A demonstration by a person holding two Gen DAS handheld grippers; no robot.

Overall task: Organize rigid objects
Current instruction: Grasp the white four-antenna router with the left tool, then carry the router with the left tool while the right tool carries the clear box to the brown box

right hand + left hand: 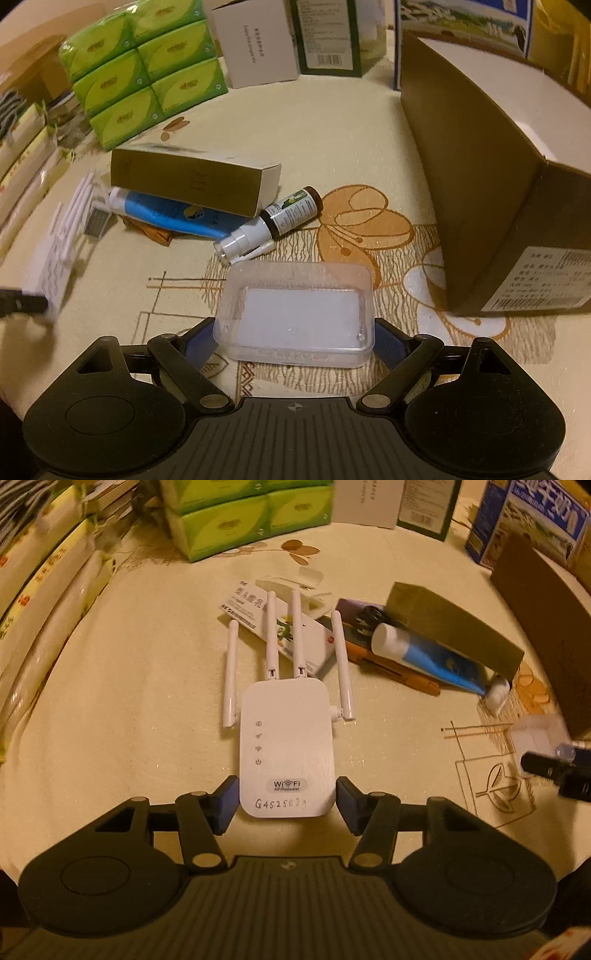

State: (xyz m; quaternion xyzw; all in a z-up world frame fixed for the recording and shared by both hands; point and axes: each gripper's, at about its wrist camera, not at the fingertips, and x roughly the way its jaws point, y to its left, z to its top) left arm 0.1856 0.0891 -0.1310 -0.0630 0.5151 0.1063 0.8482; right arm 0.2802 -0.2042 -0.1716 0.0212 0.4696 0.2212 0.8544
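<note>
A white WiFi repeater [286, 746] with several antennas lies on the cream tablecloth. My left gripper [286, 805] is shut on its near end, blue pads pressing both sides. My right gripper [293, 341] is shut on a clear plastic box [295, 310] resting on the cloth. In the right wrist view the repeater [55, 254] shows blurred at the left. In the left wrist view the clear box [535, 738] and the right gripper's finger [554, 768] show at the right edge.
A pile holds an olive carton [192, 179], a blue-and-white tube [166, 214], a small spray bottle [273, 221] and a white printed box [258, 624]. A big brown box [491, 184] stands right. Green tissue packs [147, 62] and cartons [258, 40] line the back.
</note>
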